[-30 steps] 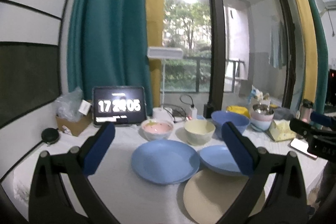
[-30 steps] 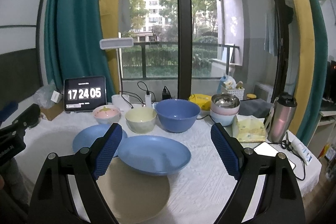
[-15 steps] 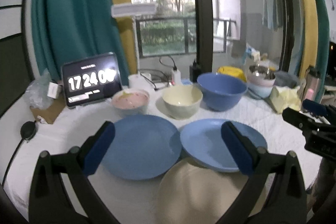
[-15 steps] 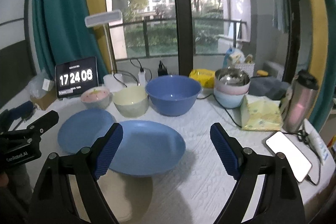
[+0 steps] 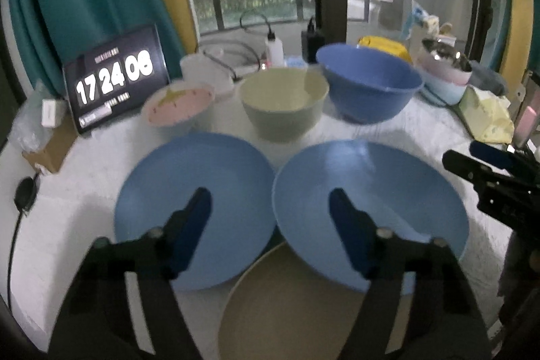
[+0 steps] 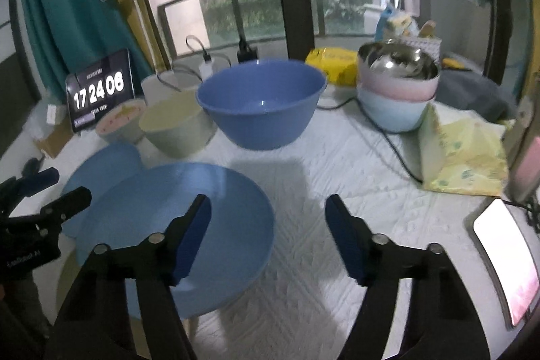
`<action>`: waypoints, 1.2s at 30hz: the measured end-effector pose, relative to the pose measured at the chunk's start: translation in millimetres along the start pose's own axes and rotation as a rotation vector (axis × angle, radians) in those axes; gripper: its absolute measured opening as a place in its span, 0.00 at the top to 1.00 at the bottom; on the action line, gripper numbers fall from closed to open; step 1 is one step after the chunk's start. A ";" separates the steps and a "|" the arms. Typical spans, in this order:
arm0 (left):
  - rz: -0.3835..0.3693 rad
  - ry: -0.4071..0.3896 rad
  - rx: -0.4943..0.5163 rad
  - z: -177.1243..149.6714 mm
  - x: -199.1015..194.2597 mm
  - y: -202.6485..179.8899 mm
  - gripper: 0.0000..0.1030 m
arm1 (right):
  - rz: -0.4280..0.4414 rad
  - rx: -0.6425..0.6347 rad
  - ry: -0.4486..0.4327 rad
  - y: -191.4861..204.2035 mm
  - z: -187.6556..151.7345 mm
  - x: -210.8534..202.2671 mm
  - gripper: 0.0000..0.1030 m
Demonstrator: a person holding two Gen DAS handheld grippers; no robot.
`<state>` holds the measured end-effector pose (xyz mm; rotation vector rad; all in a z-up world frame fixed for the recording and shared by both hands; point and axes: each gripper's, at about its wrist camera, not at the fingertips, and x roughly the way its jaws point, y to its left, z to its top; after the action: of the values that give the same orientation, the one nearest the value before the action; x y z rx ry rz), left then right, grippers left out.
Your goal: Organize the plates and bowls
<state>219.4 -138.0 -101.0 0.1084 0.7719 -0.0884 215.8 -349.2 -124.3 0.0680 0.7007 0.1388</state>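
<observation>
Two blue plates lie side by side on the white cloth: a flat one (image 5: 192, 191) at left and a deeper one (image 5: 368, 201) at right, which overlaps a cream plate (image 5: 287, 309) at the front. Behind stand a pink bowl (image 5: 179, 105), a cream bowl (image 5: 283, 103) and a large blue bowl (image 5: 368, 86). My left gripper (image 5: 270, 208) is open and empty above the gap between the blue plates. My right gripper (image 6: 268, 213) is open and empty over the deeper plate's (image 6: 175, 225) right rim; the large blue bowl (image 6: 260, 100) is beyond.
A clock tablet (image 5: 114, 76), a lamp base and cables stand at the back. Stacked bowls with a steel one on top (image 6: 398, 83), a yellow tissue pack (image 6: 462, 154), a phone (image 6: 506, 258) and a tumbler edge sit at right.
Both grippers have moved forward and tipped down towards the plates, which now look larger and closer. Both stay open and empty.
</observation>
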 end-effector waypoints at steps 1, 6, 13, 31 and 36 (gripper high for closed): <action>-0.001 0.017 -0.005 -0.4 4.9 1.7 0.42 | -0.001 0.000 0.005 -0.7 -0.3 3.3 0.39; -0.048 0.107 -0.016 -3.9 30.1 9.0 0.50 | -0.021 0.051 0.035 -4.9 -4.5 17.9 0.48; -0.147 0.155 0.046 -4.1 43.3 2.1 0.56 | -0.068 0.096 0.083 -3.3 -12.2 30.4 0.54; -0.147 0.145 0.012 -11.5 37.4 -6.8 0.75 | -0.044 0.080 0.129 7.2 -22.5 32.1 0.77; -0.143 0.114 0.022 -15.0 19.0 -6.4 0.75 | -0.051 0.068 0.094 13.2 -19.0 15.6 0.77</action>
<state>221.9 -143.1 -125.4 0.0791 0.8923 -0.2281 213.9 -333.4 -147.3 0.1088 0.8002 0.0696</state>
